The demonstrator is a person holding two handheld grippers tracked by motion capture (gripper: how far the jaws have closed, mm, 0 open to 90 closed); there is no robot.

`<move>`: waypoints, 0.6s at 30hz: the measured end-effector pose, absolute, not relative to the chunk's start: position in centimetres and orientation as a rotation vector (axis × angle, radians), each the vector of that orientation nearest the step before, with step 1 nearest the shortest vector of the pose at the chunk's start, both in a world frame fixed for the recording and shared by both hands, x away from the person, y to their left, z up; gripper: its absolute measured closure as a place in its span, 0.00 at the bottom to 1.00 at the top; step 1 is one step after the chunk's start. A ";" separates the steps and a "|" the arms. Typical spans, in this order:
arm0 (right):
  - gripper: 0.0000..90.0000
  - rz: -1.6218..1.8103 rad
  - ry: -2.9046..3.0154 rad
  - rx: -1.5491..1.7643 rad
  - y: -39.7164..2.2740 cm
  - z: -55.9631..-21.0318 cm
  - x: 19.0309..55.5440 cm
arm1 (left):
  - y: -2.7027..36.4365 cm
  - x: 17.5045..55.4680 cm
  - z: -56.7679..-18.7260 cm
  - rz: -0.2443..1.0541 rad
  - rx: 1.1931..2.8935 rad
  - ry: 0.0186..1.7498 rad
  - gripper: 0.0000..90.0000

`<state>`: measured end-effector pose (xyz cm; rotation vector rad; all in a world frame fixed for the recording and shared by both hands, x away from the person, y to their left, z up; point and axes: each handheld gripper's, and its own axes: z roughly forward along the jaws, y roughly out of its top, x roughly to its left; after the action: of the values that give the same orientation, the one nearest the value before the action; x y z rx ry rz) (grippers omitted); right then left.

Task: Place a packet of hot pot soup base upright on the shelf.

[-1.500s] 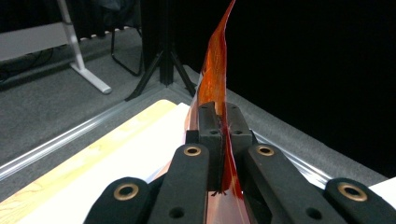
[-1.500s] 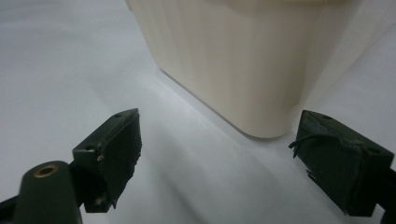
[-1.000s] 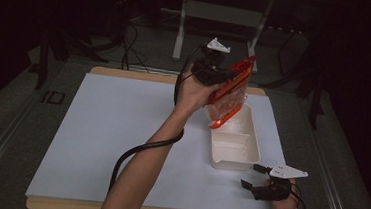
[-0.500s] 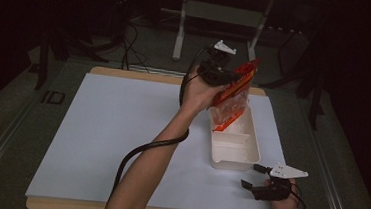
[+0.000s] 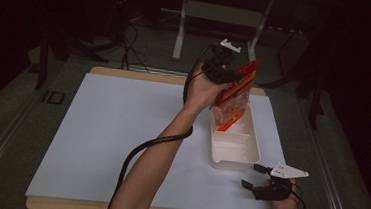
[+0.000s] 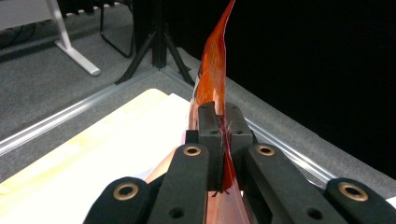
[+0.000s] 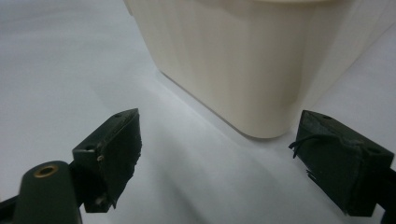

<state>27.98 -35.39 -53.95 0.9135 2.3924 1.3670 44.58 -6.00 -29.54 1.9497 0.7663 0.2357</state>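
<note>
**A:** What is on the table, going from left to right?

**B:** The left of the white mat [image 5: 111, 129] is bare. A forearm crosses it from the near edge toward the far right. Its hand holds the left gripper [image 5: 222, 72] above the table. The jaws are clenched on the top edge of an orange packet [image 5: 234, 96], which hangs tilted with its lower end dipping into the far part of a white tub [image 5: 235, 151].

**A:** Why hold it like that?

**B:** Likely so the packet goes down into the tub rather than beside it. Pinching the top edge lets it hang.

**A:** And further right?

**B:** Near the tub's near right corner, the right gripper [image 5: 262, 187] rests low on the mat, jaws released and holding nothing. It faces the tub, possibly waiting to steady it.
</note>
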 end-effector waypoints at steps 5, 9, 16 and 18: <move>0.16 1.377 2.391 0.923 -35.5 -53.9 28.0 | -6.6 45.2 -29.3 0.232 1.980 0.764 1.00; 0.16 1.383 2.392 0.927 -35.6 -53.9 28.0 | -7.1 45.5 -29.2 0.229 2.002 0.761 1.00; 0.16 1.390 2.387 0.928 -35.6 -53.9 28.0 | -8.1 46.1 -29.7 0.206 2.057 0.773 1.00; 0.16 1.391 2.390 0.930 -35.6 -53.9 28.0 | -8.4 46.4 -29.6 0.205 2.071 0.774 1.00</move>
<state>28.05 -35.64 -53.95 0.9302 2.3899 1.3907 46.41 -8.40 -29.64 2.0706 0.7742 0.2055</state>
